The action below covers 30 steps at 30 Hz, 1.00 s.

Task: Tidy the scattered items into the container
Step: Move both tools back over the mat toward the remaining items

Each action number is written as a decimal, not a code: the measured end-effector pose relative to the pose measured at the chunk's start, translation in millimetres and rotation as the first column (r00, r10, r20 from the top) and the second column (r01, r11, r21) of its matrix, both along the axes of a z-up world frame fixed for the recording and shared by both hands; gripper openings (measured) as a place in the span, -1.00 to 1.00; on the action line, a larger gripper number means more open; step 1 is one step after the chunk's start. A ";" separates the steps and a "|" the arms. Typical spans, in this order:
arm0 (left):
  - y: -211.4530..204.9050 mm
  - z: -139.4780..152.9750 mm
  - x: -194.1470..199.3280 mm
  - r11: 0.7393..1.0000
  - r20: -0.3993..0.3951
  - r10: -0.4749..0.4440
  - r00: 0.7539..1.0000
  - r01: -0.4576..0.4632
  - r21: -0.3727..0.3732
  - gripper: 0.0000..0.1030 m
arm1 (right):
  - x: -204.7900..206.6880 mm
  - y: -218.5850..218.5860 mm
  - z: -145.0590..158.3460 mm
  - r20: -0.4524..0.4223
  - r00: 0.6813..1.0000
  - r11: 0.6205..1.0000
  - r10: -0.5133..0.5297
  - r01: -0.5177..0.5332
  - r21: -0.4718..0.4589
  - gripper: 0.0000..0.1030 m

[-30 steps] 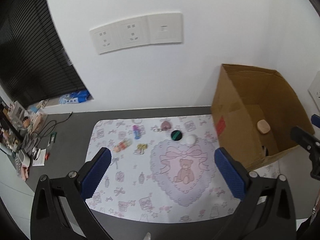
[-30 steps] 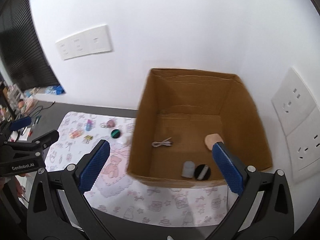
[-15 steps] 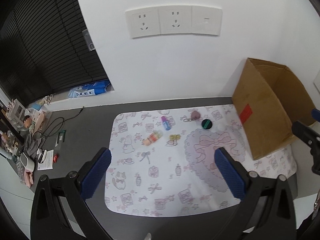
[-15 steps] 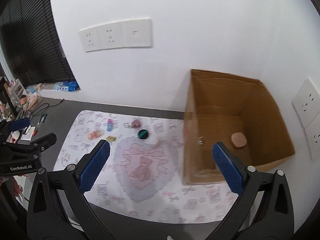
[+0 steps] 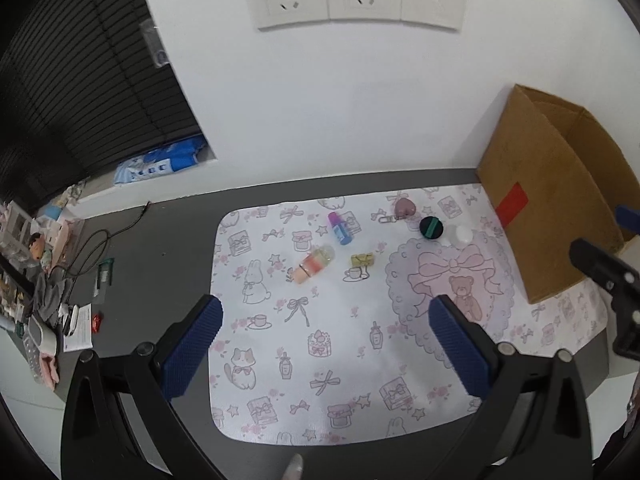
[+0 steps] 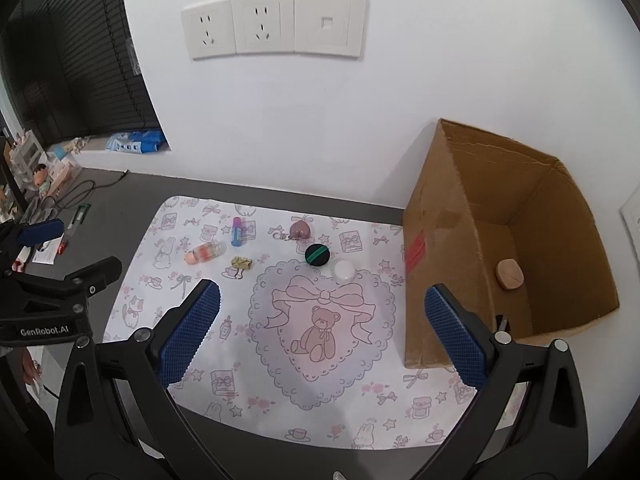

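Wall sockets (image 6: 274, 26) (white), black blinds (image 5: 80, 80)

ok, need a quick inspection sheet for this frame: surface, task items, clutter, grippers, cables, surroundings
Surface: dark desk with a patterned mat laid flat.
Job's things: six loose on the mat: pink heart keychain, blue-purple tube, peach bottle, gold clip, black-green disc, white ball. Cardboard box at the mat's right end, open, a tan item inside.
Clutter: small objects and papers at the desk's left edge.
Grippers: left gripper and right gripper open, empty, above the mat.
Cables: black cable on the desk, left.
Surroundings: white wall, wall sockets, dark blinds.
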<state>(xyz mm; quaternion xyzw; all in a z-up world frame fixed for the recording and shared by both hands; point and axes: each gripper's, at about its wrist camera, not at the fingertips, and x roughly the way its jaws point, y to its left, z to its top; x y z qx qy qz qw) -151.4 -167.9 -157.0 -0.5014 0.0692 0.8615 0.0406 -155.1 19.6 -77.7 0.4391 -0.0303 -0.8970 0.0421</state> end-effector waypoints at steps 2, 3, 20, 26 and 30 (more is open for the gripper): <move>5.4 -13.2 -8.4 1.000 0.013 -0.009 1.000 0.009 -0.010 1.00 | -9.6 2.2 -9.9 0.007 1.000 1.000 -0.001 0.001 -0.007 1.00; 7.8 -20.0 -12.5 1.000 0.022 -0.014 1.000 0.014 -0.005 1.00 | -14.9 2.9 -15.2 0.016 1.000 1.000 -0.004 0.004 -0.007 1.00; 26.0 -126.9 -74.3 0.998 0.135 -0.041 0.990 0.034 0.052 1.00 | -81.0 11.5 -109.9 0.137 0.991 1.000 0.000 -0.001 0.006 1.00; 29.9 -172.1 -94.8 0.998 0.170 -0.029 0.985 0.020 0.056 1.00 | -104.6 16.6 -153.5 0.181 0.983 1.000 -0.007 0.007 -0.002 1.00; 32.1 -198.0 -105.0 0.998 0.193 -0.027 0.981 0.017 0.056 1.00 | -119.3 17.3 -184.3 0.209 0.978 1.000 -0.011 0.012 -0.006 1.00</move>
